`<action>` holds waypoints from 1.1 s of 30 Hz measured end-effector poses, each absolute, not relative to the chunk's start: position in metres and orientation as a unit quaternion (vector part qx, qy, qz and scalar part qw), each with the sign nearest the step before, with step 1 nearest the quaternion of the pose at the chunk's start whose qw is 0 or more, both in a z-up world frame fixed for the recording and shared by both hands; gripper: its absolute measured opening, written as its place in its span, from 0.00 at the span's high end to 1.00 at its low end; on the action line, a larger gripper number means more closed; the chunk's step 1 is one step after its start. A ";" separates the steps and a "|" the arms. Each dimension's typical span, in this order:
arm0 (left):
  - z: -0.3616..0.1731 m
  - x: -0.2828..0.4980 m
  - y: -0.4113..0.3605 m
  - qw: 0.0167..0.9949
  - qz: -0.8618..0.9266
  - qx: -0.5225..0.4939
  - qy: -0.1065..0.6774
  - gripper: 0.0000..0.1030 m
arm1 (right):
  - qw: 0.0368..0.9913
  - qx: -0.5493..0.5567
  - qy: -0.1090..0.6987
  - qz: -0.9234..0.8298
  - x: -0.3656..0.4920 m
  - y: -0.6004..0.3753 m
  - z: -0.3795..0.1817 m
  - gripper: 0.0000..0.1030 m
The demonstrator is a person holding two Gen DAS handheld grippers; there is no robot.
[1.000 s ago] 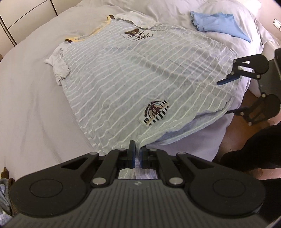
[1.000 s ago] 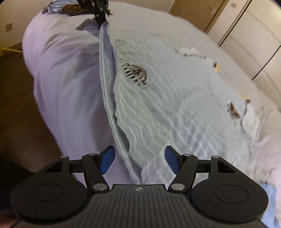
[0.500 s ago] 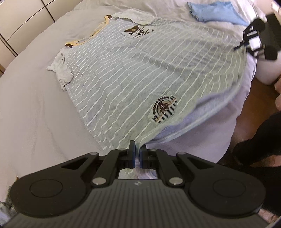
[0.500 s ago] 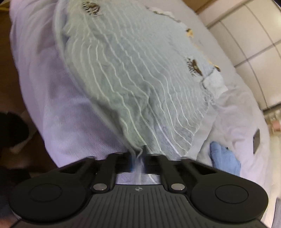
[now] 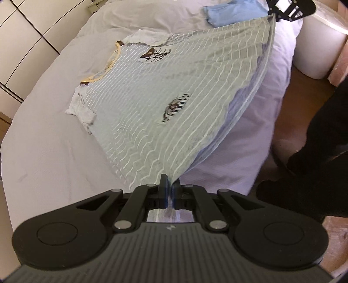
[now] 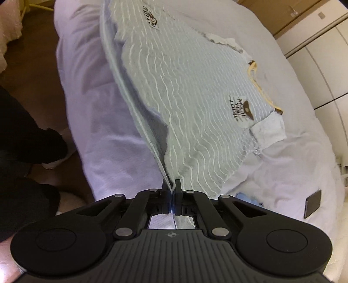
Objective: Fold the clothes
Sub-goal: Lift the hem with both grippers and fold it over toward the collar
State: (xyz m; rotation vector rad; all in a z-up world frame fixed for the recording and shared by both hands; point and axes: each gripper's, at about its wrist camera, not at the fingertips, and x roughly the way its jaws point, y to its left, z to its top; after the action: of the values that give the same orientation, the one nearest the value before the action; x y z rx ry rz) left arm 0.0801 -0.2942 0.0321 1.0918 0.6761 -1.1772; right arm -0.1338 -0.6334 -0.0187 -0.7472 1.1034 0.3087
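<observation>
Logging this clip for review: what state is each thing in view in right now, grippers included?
Left gripper: shut on one hem corner of the striped T-shirt.
Right gripper: shut on the other hem corner.
Striped T-shirt: front up, hem lifted taut off the bed, collar end resting on it, unfolded.
Blue garment: lying loose near the far bed edge.
Phone: flat on the bed, screen dark.
Bed: covered by a white sheet, lightly wrinkled.

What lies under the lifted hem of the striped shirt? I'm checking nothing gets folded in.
Under the raised hem of the striped shirt only the bed's white cover shows; farther in, the shirt hides it.
</observation>
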 end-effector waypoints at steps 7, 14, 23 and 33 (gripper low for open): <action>0.050 0.036 -0.273 0.629 -0.527 0.476 0.316 0.99 | 0.757 -0.327 0.532 0.192 -0.167 -0.625 0.018 1.00; 0.062 -0.012 -0.256 0.590 -0.547 0.469 0.365 0.99 | 0.729 -0.301 0.566 0.240 -0.205 -0.623 0.037 1.00; 0.084 0.020 -0.284 0.600 -0.535 0.469 0.366 0.99 | 0.739 -0.286 0.558 0.246 -0.195 -0.647 0.054 1.00; 0.091 0.198 -0.389 0.662 -0.520 0.434 0.321 0.99 | 0.778 -0.287 0.535 0.160 -0.034 -0.718 0.069 1.00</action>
State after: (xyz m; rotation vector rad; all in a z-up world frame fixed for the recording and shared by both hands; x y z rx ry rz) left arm 0.1983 -0.3886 0.0907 0.9817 0.7266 -1.1753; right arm -0.0341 -0.7179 0.0692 -0.6210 1.1578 0.3452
